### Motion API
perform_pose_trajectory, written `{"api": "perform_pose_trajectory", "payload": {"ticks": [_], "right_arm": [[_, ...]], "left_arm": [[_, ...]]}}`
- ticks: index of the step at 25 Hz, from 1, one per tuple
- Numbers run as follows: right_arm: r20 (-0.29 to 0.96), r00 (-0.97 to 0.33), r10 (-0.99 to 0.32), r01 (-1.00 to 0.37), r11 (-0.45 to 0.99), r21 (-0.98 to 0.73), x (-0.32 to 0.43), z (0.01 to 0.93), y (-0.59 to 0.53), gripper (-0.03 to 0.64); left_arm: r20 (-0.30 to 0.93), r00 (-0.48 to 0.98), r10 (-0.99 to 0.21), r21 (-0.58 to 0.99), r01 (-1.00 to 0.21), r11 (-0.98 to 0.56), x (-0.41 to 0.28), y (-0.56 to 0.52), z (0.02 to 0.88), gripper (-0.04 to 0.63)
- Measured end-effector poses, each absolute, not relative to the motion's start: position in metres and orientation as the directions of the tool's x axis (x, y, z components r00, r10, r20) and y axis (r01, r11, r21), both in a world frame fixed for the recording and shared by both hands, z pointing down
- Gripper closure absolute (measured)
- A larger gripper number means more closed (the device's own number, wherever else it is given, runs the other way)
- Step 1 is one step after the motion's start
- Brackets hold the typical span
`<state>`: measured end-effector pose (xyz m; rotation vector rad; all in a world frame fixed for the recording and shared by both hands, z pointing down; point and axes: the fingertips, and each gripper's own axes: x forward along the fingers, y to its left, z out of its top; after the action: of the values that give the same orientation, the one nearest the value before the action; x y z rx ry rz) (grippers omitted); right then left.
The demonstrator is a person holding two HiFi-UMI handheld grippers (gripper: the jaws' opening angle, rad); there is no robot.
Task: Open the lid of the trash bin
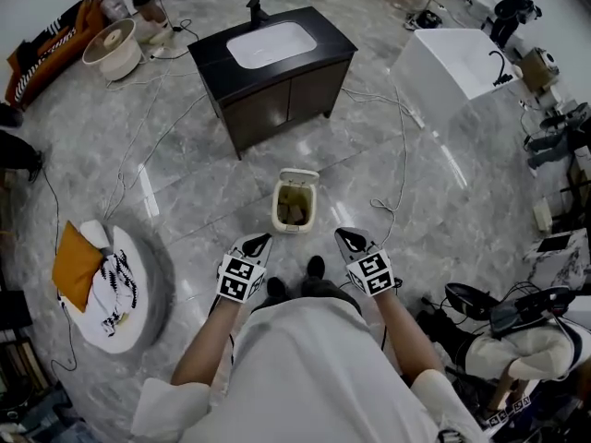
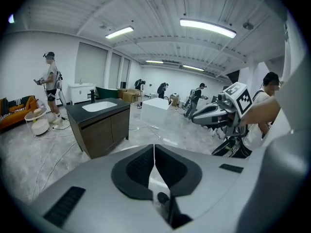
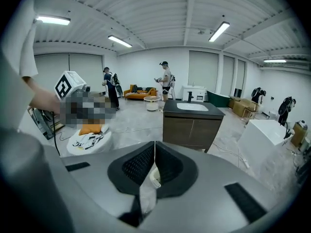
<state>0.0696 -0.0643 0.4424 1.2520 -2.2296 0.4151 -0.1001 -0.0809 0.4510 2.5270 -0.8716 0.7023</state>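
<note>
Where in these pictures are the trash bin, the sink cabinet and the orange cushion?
trash bin (image 1: 295,228): head view, on its front rim.
sink cabinet (image 1: 261,112): head view, on a dark front door.
orange cushion (image 1: 76,264): head view, on the middle of its top face.

Counts, head view: 1 trash bin (image 1: 295,201). 2 grippers: left hand-held gripper (image 1: 261,241), right hand-held gripper (image 1: 343,236). 1 dark cabinet (image 1: 277,90), 1 white sink (image 1: 272,44), 1 black tap (image 1: 255,10). 1 white tub (image 1: 443,72). 1 round floor cushion (image 1: 134,307), 1 orange pillow (image 1: 76,264), 1 orange sofa (image 1: 46,44). Right gripper view: 2 standing people, person in dark clothes (image 3: 112,87) and person in white top (image 3: 166,84). Loose cables (image 1: 403,155): several, can't count exactly
</note>
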Motion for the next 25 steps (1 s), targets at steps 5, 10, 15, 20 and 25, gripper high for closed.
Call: {"api": "perform_pose_trajectory", "payload": {"ticks": [5, 10, 15, 20, 25], "right_arm": [[0.571, -0.39, -0.723, -0.866, 0.498, 0.038, 0.07, 0.425, -0.055, 0.586], [0.549, -0.365, -0.752, -0.877, 0.476, 0.069, 0.08, 0.408, -0.045, 0.586], [0.543, -0.364, -0.757, -0.88, 0.47, 0.066, 0.088, 0.404, -0.037, 0.586], [0.532, -0.378, -0.758, -0.875, 0.479, 0.061, 0.099, 0.4, -0.031, 0.586], [0.521, -0.401, -0.754, -0.872, 0.488, 0.035, 0.107, 0.399, -0.025, 0.586]], "left_arm": [[0.526, 0.69, -0.498, 0.176, -0.661, -0.73, -0.116, -0.073, 0.435, 0.575], [0.497, 0.699, -0.515, 0.176, -0.662, -0.729, -0.119, -0.067, 0.421, 0.575], [0.482, 0.696, -0.532, 0.171, -0.671, -0.722, -0.12, -0.065, 0.413, 0.575], [0.469, 0.679, -0.565, 0.174, -0.698, -0.694, -0.12, -0.062, 0.405, 0.575], [0.458, 0.665, -0.59, 0.184, -0.72, -0.669, -0.117, -0.056, 0.401, 0.575]]}}
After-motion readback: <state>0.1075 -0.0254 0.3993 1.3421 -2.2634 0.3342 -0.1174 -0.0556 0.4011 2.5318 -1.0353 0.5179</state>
